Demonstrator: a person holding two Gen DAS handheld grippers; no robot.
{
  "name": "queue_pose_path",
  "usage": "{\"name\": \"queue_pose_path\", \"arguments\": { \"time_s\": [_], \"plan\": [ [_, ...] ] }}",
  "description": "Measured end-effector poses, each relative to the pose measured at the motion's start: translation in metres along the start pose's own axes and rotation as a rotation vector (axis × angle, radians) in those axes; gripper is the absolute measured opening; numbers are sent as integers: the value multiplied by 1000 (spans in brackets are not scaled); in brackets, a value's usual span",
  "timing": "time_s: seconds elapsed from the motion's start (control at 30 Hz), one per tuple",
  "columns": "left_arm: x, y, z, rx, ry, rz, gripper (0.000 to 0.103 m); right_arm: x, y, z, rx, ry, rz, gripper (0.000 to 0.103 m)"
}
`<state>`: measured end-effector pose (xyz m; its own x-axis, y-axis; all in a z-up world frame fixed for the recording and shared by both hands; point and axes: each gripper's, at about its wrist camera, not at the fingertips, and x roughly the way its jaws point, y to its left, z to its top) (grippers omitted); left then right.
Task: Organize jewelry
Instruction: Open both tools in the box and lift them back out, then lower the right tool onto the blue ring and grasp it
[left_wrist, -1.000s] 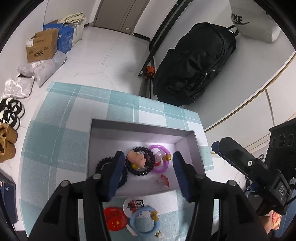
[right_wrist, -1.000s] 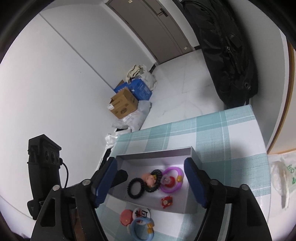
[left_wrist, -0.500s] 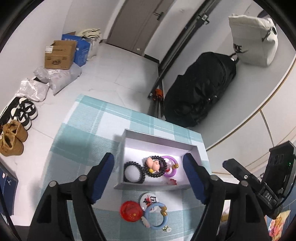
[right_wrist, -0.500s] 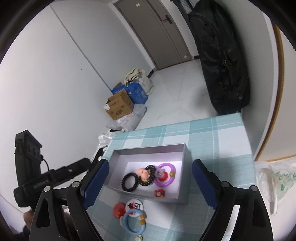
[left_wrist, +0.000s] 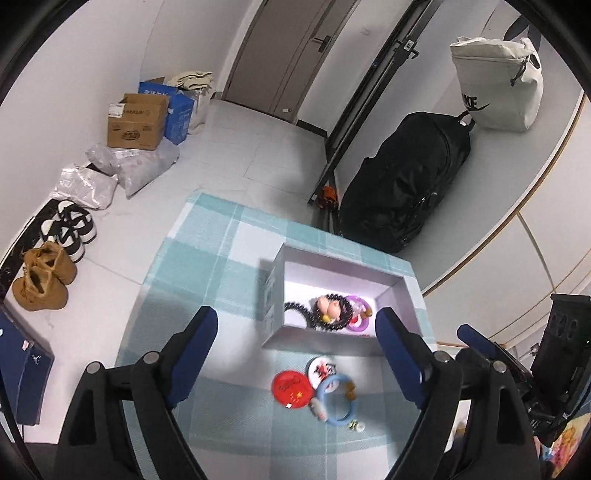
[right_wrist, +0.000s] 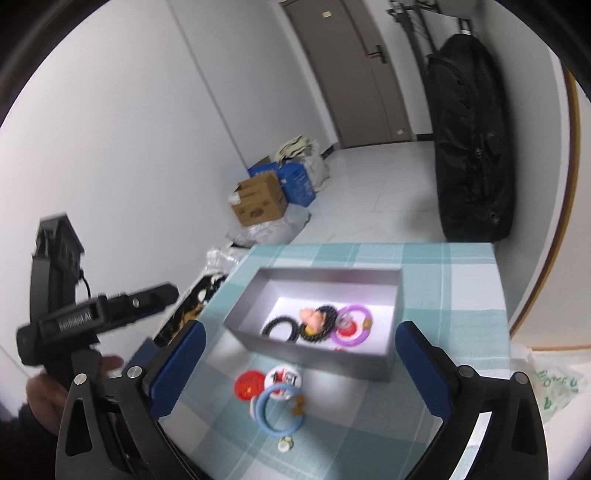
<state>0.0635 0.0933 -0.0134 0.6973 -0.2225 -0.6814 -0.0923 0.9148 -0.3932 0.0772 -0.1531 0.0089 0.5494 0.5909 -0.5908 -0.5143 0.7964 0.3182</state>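
A grey open box (left_wrist: 391, 282) (right_wrist: 306, 352) sits on the checked teal cloth. Inside lie black bead bracelets (left_wrist: 334, 323) (right_wrist: 279, 326), a pink figure (left_wrist: 327, 308) (right_wrist: 312, 315) and a purple ring (left_wrist: 360, 312) (right_wrist: 352, 325). In front of the box lie a red badge (left_wrist: 290, 384) (right_wrist: 247, 384), a white badge (left_wrist: 323, 369) (right_wrist: 284, 376), a blue ring (left_wrist: 336, 400) (right_wrist: 279, 411) and a small charm (right_wrist: 285, 443). My left gripper (left_wrist: 295, 354) is open and empty, high above the table's front. My right gripper (right_wrist: 299, 373) is open and empty, also held high.
Table cloth (left_wrist: 207, 266) ends near a black bag (left_wrist: 402, 188) at the back right. Cardboard boxes (left_wrist: 135, 122), parcels and shoes (left_wrist: 42, 280) lie on the floor to the left. A plastic bag (right_wrist: 554, 384) lies right of the table.
Both grippers have pulled back and up from the box. The left gripper's jaws have opened wider, and it has shifted left. The box contents have not moved.
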Motion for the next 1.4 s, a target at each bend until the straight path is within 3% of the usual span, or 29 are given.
{"name": "queue_pose_path", "arguments": {
  "time_s": [0.23,0.47,0.6,0.7,1.03,1.2,1.4],
  "plan": [
    [-10,5,-12,23,4,-32,84,26,14,-25,-64,143,-22,103],
    [-23,19,-10,-31,-33,-50,87,52,14,-42,-61,257,-47,103],
    [-24,23,-10,-43,-34,-62,99,63,18,-49,-86,298,-57,103],
    [-27,25,-12,-42,-47,-68,100,69,21,-54,-85,327,-35,103],
    [-34,38,-11,-66,-62,-80,102,96,26,-61,-118,394,-85,101],
    [-30,35,-12,-54,-42,-111,102,101,33,-64,-169,401,-117,94],
    [-35,34,-11,-48,-51,-157,102,107,44,-67,-261,410,-165,78]
  ]
}}
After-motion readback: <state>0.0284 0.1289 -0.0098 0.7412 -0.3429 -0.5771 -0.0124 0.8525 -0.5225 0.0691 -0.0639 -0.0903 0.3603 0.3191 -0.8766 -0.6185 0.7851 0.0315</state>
